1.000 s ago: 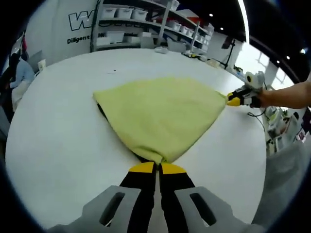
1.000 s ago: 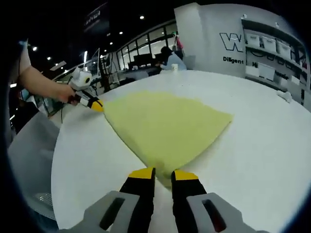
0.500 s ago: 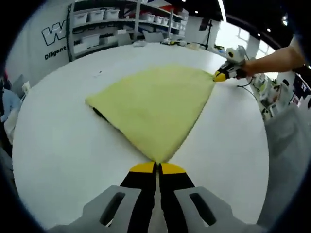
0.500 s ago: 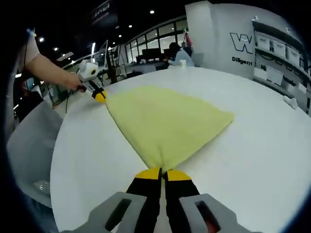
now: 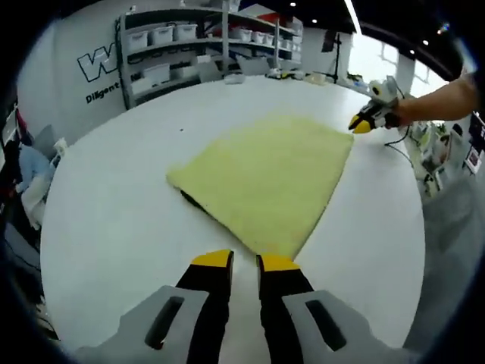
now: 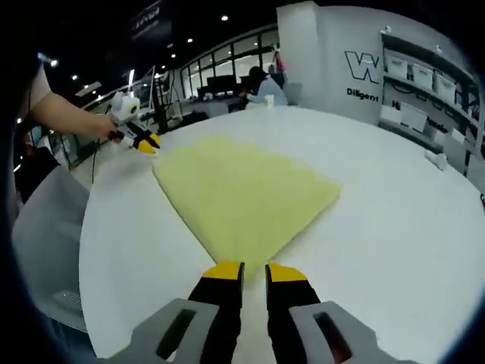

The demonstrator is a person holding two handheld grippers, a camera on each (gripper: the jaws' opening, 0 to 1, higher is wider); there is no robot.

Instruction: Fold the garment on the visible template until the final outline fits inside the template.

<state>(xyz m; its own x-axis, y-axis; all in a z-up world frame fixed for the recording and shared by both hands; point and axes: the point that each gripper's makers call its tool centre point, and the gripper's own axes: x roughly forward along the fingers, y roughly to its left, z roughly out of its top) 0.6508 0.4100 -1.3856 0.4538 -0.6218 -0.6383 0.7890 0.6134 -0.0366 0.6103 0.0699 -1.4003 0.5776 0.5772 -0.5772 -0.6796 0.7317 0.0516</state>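
The yellow garment (image 5: 269,178) lies folded flat on the white table (image 5: 106,212) — a dark edge shows beneath it. Both tools stand parted and empty: left tool (image 5: 244,262), right tool (image 6: 253,267). Fit to the template cannot be judged, so further folds may remain.

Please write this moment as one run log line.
garment: yellow garment folded, flat on white table | left gripper: open, off corner | right gripper: open, off corner | template: dark edge under garment

A large round white table (image 5: 114,227) stood in a big hall. Behind it, metal shelves (image 5: 189,45) with white boxes stood against a wall with dark letters (image 6: 364,68). Dark windows (image 6: 227,76) and small ceiling lights (image 6: 224,17) were further away, perhaps beside office desks.
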